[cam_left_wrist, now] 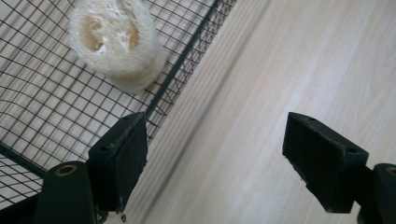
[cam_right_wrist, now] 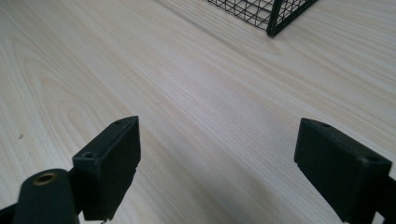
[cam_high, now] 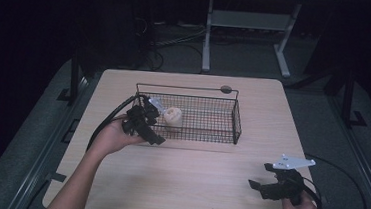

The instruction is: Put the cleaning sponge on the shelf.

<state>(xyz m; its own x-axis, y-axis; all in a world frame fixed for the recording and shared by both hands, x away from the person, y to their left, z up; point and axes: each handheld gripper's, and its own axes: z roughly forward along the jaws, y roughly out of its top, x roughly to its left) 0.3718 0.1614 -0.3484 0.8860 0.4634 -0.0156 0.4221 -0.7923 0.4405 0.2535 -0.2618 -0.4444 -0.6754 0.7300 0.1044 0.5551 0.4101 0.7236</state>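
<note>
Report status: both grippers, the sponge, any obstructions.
Left gripper open at wire basket corner, holding nothing. Right gripper open over bare table. Loofah sponge inside basket. Nothing in the way.

The wire basket (cam_high: 235, 123) stands mid-surface (cam_high: 202, 186), its walls barring side entry, its top open; a loofah (cam_high: 173, 117) occupies its left end; the right of the basket and the near surface lie bare.

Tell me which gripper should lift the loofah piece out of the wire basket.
Left. The left gripper is open at the wire basket's left end, right beside the loofah piece. The right gripper, also open, sits over bare table near the front right corner, well away.
</note>
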